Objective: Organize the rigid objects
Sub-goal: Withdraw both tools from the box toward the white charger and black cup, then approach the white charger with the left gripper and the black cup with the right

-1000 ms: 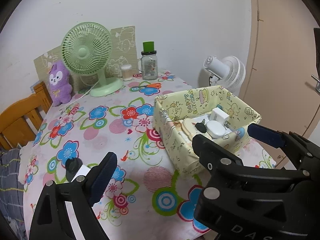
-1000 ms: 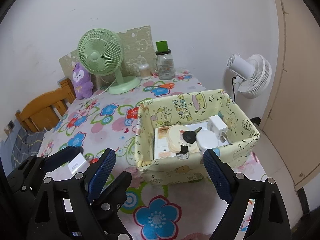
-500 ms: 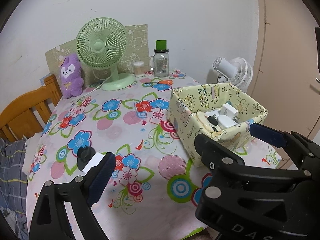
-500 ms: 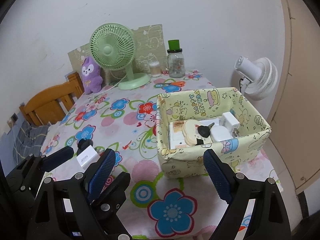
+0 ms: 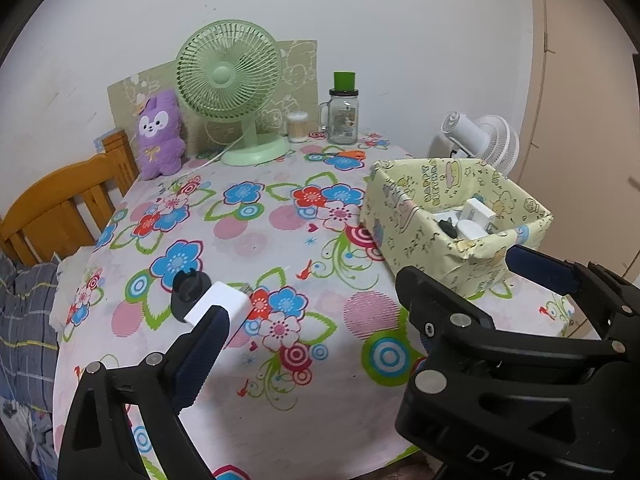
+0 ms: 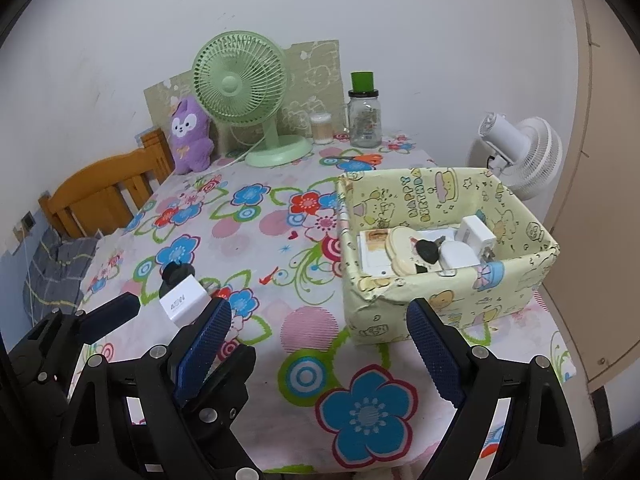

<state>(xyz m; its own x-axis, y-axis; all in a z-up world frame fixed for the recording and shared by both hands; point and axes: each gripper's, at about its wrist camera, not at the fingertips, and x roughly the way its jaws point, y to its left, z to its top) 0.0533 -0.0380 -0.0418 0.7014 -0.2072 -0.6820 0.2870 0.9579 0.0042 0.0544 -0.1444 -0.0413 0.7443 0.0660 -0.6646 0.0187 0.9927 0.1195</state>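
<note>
While most of the flowered table (image 6: pixel 256 236) lay bare, the clutter had been gathered into the yellow paper-covered box (image 6: pixel 448 300) at its right side, probably so that the loose rigid items sat together; a green fan (image 5: pixel 230 76), a purple plush toy (image 5: pixel 160 136) and a jar (image 5: pixel 343 118) stood at the far edge by the wall, seemingly not part of the sorting; the right claw (image 6: pixel 316 344) hung wide and empty before the box, and the left claw (image 5: pixel 360 292) was opening with nothing between its jaws, likely readied for the two items left out; the white charger (image 6: pixel 182 302) lay on the cloth touching a black round piece (image 6: pixel 174 274), well apart from the box; only the right wrist view looked down onto the box's contents and the printing on the charger, while the left wrist view showed them mostly hidden behind the box wall.
</note>
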